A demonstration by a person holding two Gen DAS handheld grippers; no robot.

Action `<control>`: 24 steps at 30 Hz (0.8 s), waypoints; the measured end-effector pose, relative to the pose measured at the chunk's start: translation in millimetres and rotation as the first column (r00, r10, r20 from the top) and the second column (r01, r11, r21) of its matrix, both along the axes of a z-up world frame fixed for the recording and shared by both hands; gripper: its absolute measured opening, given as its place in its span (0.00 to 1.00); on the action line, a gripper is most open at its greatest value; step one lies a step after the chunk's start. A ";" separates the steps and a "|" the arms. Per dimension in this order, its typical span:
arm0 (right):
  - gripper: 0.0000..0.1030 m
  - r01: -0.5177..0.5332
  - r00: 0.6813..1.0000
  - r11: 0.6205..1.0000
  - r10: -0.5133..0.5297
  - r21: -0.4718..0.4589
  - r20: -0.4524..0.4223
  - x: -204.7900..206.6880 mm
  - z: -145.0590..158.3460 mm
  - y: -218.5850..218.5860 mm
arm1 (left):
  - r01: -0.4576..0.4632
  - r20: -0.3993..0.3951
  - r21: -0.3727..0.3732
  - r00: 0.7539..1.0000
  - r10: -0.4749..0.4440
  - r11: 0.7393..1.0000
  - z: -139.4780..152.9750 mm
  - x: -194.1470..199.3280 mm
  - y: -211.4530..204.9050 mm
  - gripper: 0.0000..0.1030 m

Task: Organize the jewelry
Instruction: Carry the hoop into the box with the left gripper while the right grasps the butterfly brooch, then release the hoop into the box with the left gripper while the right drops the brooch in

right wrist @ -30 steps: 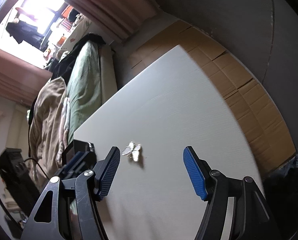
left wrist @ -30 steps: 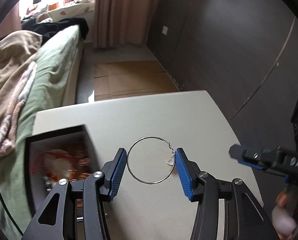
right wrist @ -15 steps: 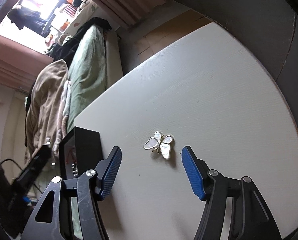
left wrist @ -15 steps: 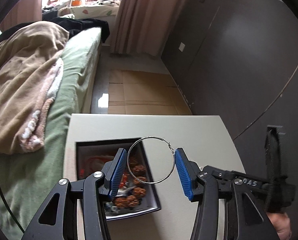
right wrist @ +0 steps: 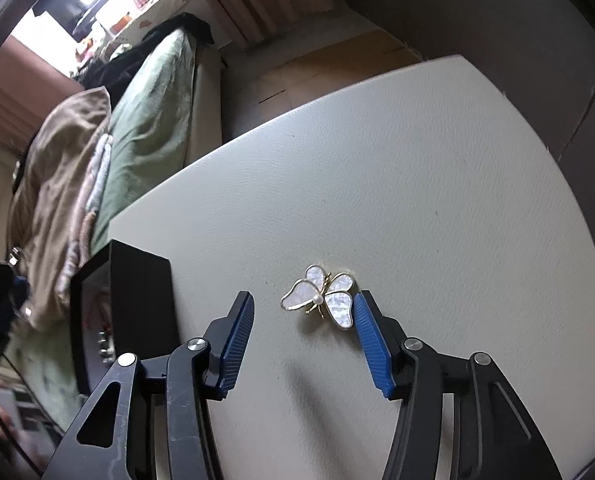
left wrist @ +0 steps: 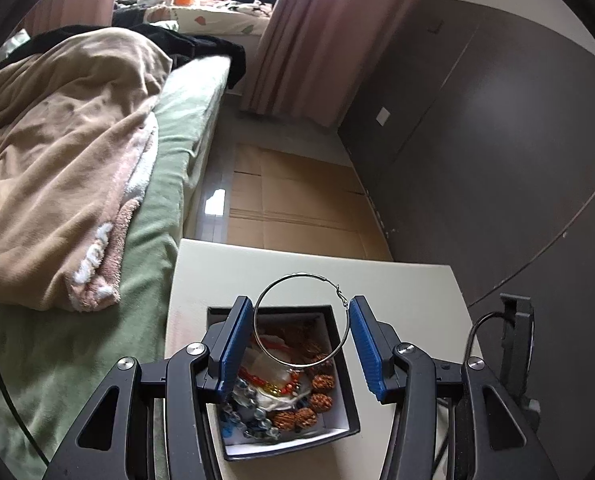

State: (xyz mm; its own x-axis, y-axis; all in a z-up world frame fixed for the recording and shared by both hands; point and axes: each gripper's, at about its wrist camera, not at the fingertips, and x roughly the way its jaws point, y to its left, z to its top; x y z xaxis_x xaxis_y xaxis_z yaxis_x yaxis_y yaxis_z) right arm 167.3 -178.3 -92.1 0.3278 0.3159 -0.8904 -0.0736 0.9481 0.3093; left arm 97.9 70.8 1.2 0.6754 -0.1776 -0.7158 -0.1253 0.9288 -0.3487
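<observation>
The left gripper [left wrist: 301, 320] holds a thin silver hoop earring [left wrist: 300, 319] pinched across its width between the two blue pads, directly above the open black jewelry box [left wrist: 339, 364]. The box stands at the near left of the pale table [left wrist: 397, 284], beside the green-covered bed [left wrist: 157, 184], and already holds a heap of pieces: brown seed beads [left wrist: 317, 398], a red-orange strand and some blue-grey beads (sorted or merely piled, I cannot tell).

The right gripper [right wrist: 303, 314] is spread wide and holds nothing. It is low over the table with a mother-of-pearl butterfly brooch [right wrist: 323, 296] lying flat between its fingers, closer to the right finger, which looks to be just beside or touching one wing. The box sits to the left in this view, near but apart from the brooch.

By my reading the task is well along. Much jewelry is in the box, the hoop needs only releasing into it, and the brooch has yet to be picked up and carried over. No other loose pieces show on the table.
</observation>
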 end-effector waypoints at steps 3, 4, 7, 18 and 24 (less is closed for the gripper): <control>0.52 -0.014 1.000 0.999 0.015 -0.047 0.020 2.2 0.8 6.7 | -0.013 -0.001 -0.010 1.000 0.013 1.000 0.0 1.2 6.6 0.50; 0.52 -0.016 1.000 0.998 0.018 -0.063 0.025 2.3 0.9 8.7 | -0.014 -0.003 -0.012 1.000 0.014 1.000 -0.5 1.8 7.9 0.50; 0.52 -0.037 0.998 0.990 0.044 -0.138 0.044 -0.4 1.3 18.0 | -0.014 -0.019 -0.013 1.000 0.013 1.000 -3.4 2.3 10.0 0.50; 0.40 -0.050 0.994 0.989 0.063 -0.141 0.088 -9.6 15.1 18.3 | 0.012 -0.127 -0.056 0.992 -0.019 0.998 -23.7 1.0 5.6 0.51; 0.40 -0.068 0.985 0.997 0.063 0.026 0.159 -25.1 39.2 13.2 | -0.004 -0.135 -0.083 0.991 -0.007 0.997 -24.2 -8.9 11.1 0.57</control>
State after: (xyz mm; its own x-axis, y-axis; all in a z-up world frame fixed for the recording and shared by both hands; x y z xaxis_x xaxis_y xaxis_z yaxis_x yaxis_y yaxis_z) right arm 142.2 -165.1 -53.0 0.4411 0.3679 -0.8186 -0.1850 0.9298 0.3182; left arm 89.1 81.9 -22.9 0.5733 -0.2408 -0.7831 -0.1750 0.8978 -0.4042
